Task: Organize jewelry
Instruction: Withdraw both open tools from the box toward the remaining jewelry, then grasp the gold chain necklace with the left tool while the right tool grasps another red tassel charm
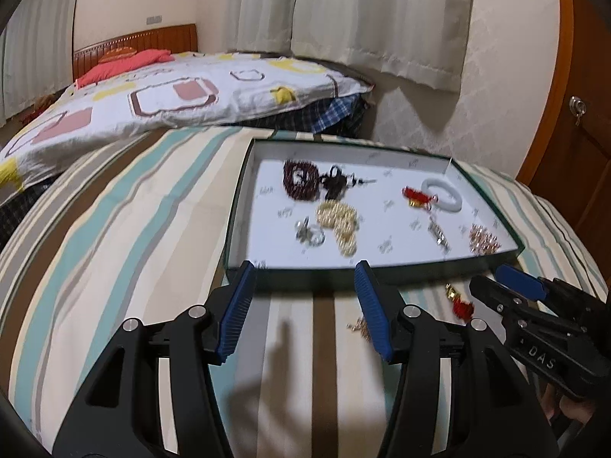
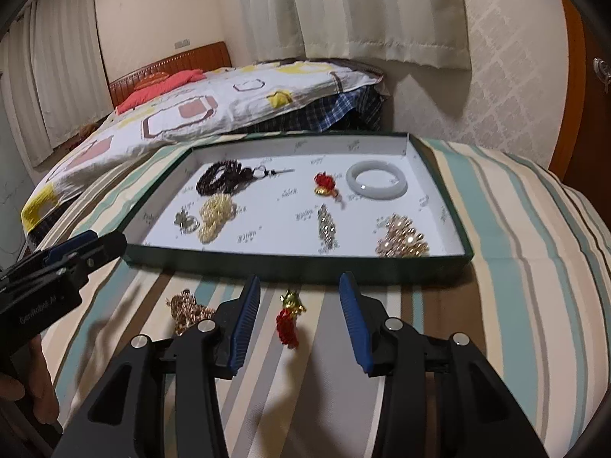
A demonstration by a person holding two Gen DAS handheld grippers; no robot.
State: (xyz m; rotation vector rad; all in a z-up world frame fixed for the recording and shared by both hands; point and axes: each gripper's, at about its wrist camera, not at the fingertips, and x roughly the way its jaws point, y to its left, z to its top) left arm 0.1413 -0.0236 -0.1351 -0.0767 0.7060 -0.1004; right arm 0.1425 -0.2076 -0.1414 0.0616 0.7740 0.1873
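Right gripper (image 2: 299, 320), fingers spread wide, nothing pinched; the red tassel charm (image 2: 289, 320) lies on the striped bedcover (image 2: 515, 267) right between them. Gold chain (image 2: 187, 311) sits just left, partly hidden behind the left finger. Left gripper (image 1: 305, 305) also gapes empty, facing the near wall of the green tray (image 2: 305, 265). Inside: white bangle (image 2: 376, 184), pearl strand (image 2: 215, 217), dark beads (image 2: 221, 177), blurred in the left view.

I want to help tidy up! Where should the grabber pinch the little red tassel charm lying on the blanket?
Probably pinch the red tassel charm across its thin middle, coming straight down. It lies flat and lengthwise between the open right gripper fingers, gold end toward the tray.
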